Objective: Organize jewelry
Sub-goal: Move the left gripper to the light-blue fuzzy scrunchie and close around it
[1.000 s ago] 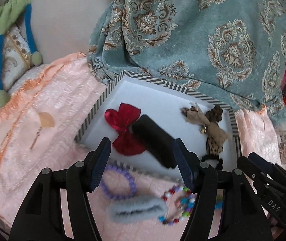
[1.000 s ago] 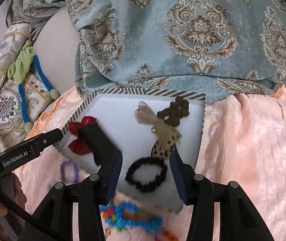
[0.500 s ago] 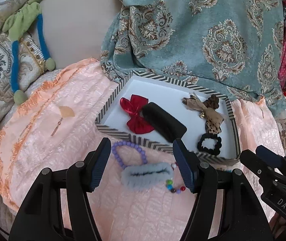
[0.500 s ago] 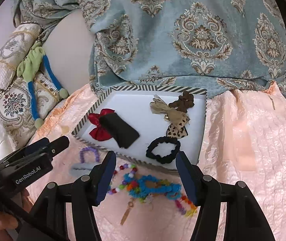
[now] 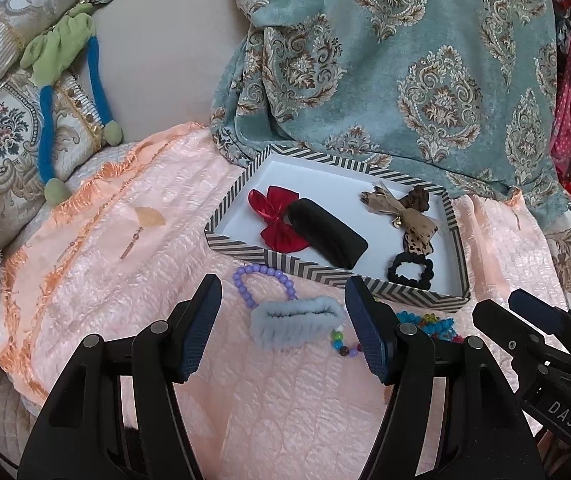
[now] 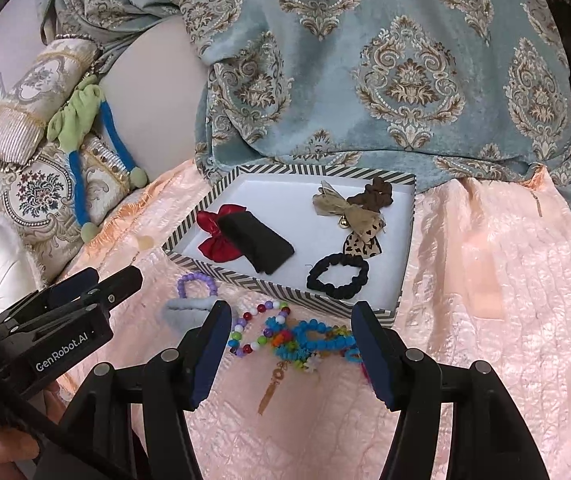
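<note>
Striped tray (image 6: 404, 240) holds red bow (image 6: 217, 236) (and scrunchie (image 6: 337, 276)); both hand-held grippers (image 5: 281, 320) (image 6: 291, 340) agape, empty.

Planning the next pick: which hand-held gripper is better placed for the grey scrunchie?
Left. The left hand-held gripper is open with the grey scrunchie framed between its fingers; the right frames the beads.

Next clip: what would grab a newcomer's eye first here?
The striped-rim tray on the peach bedspread, holding a red bow, a black pouch and a black scrunchie. Just in front of it, a tangle of bright beaded bracelets lies between the open right gripper fingers.
</note>
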A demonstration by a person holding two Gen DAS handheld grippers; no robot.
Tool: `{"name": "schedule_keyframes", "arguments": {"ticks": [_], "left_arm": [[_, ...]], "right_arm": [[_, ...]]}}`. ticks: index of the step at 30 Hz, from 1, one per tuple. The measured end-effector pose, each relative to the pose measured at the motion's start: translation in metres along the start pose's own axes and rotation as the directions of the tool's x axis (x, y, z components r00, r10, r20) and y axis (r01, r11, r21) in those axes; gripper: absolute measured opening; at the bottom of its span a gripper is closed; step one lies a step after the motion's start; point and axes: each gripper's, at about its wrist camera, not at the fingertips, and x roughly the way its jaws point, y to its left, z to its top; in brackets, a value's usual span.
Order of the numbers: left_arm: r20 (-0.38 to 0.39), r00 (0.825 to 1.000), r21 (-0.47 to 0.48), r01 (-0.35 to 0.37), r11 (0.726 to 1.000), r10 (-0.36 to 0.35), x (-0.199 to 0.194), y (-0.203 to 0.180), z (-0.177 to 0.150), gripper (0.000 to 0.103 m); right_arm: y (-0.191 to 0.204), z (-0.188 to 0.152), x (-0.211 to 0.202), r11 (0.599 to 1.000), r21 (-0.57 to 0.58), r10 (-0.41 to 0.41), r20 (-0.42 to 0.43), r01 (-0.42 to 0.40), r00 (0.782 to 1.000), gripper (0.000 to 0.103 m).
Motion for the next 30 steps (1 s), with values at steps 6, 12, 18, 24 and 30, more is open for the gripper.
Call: {"name": "schedule_keyframes", "arguments": {"ticks": [6,12,18,24,30], "left_arm": [[0.008,1.0,0.009,0.001,1.0,-0.001,-0.009,-0.002,-0.005,0.064],[0.012,1.0,0.006,-0.002,1.0,0.002,-0.015,-0.001,-0.007,0.064],[0.016,1.0,0.006,-0.004,1.0,0.004,-0.018,-0.001,-0.008,0.064],[0.011,1.0,0.008,-0.003,1.0,0.003,-0.02,-0.001,-0.01,0.064],[-0.024,0.998,-0.033,0.062,0.998,-0.063,-0.02,0.011,-0.009,0.064]], "right_arm": [[0.0,-0.003,-0.009,1.0,0.0,0.0,0.005,0.0,1.0,0.061],[0.001,-0.007,-0.014,1.0,0.0,0.002,0.006,-0.002,1.0,0.063],[0.002,-0.008,-0.02,1.0,-0.005,-0.001,0.013,0.001,1.0,0.064],[0.003,-0.008,-0.023,1.0,-0.009,-0.002,0.013,0.002,1.0,0.064],[0.002,-0.01,-0.024,1.0,-0.012,-0.008,0.007,0.008,1.0,0.064]]}}
